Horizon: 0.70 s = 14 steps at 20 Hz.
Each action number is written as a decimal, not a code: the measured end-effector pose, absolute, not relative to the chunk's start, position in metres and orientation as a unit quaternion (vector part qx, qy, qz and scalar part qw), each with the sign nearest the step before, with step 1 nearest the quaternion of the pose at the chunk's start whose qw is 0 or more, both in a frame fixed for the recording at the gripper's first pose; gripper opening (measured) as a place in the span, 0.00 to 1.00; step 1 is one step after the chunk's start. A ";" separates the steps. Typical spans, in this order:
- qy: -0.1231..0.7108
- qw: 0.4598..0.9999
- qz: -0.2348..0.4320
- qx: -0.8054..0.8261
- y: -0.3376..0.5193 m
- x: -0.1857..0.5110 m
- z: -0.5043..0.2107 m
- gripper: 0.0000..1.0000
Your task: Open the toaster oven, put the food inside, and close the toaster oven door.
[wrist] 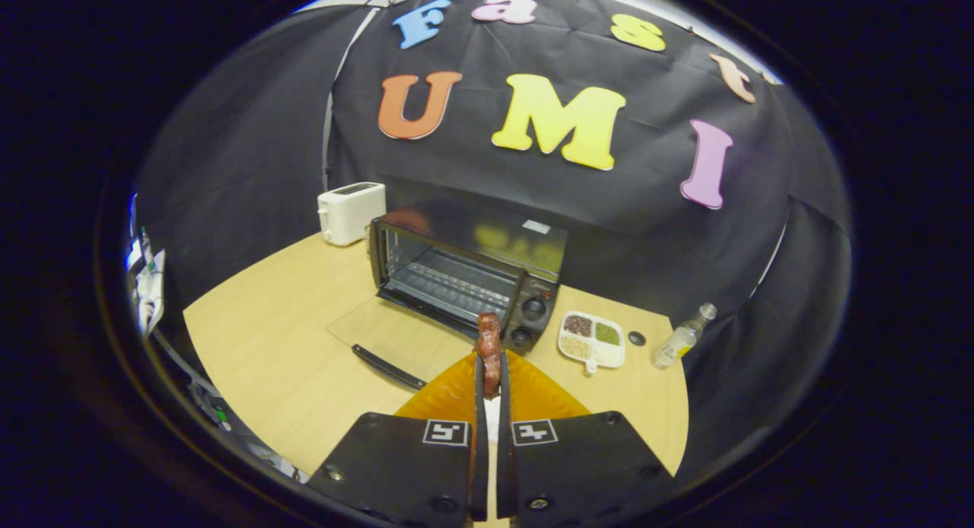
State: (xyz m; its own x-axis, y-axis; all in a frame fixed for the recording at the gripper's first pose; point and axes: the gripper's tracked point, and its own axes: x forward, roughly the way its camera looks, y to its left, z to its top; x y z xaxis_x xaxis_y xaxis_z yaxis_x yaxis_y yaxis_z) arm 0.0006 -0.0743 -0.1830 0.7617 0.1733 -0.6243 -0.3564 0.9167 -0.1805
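A black toaster oven [464,273] stands on the wooden table [281,338] beyond my fingers, a little to the left. Its glass door [388,338] lies folded down flat toward me, handle nearest, and the wire rack [449,281] inside is bare. My gripper [492,387] is shut on a reddish-brown piece of food [488,349], which sticks up from between the fingertips. The food hangs above an orange plate [456,395], just short of the oven's control knobs [533,309].
A white toaster [350,212] sits behind the oven on the left. To the right of the oven lie a white divided dish of grains [592,339], a small dark cap [637,338] and a clear bottle [683,336]. Black cloth walls the table's back.
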 end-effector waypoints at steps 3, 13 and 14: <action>0.309 0.924 0.152 -0.167 -0.041 0.009 -0.200 0.08; 0.311 0.945 0.096 -0.033 0.024 0.070 -0.267 0.08; 0.306 0.948 0.083 -0.010 0.024 0.078 -0.271 0.07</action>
